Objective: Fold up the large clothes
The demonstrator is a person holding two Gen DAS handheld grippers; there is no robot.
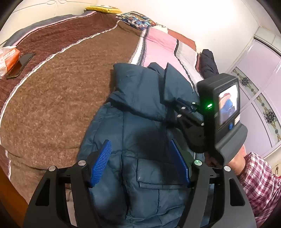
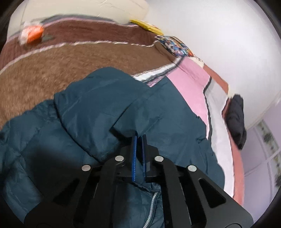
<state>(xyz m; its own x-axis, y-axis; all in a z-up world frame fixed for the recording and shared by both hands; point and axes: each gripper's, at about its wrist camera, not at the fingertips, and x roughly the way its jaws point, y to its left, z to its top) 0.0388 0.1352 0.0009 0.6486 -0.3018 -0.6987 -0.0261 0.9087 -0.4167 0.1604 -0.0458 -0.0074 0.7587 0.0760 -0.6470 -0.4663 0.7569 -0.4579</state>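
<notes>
A dark teal padded jacket (image 1: 140,122) lies on a bed with a brown blanket (image 1: 61,87). Its hood lies at the far end and a flap pocket faces up near me. My left gripper (image 1: 142,159) is open, its blue pads spread wide just above the jacket's front. My right gripper (image 2: 139,140) is shut on a fold of the jacket (image 2: 105,105) near the collar and holds that edge raised. A zipper (image 2: 152,201) shows below it. The right gripper also shows in the left wrist view (image 1: 177,103), gripping a lifted flap of the jacket.
A phone (image 1: 21,64) and an orange tissue pack (image 1: 8,57) lie on the blanket at far left. A patterned pillow (image 1: 137,19) and a yellow item (image 1: 103,8) lie at the head of the bed. A black garment (image 1: 209,63) lies by the wall.
</notes>
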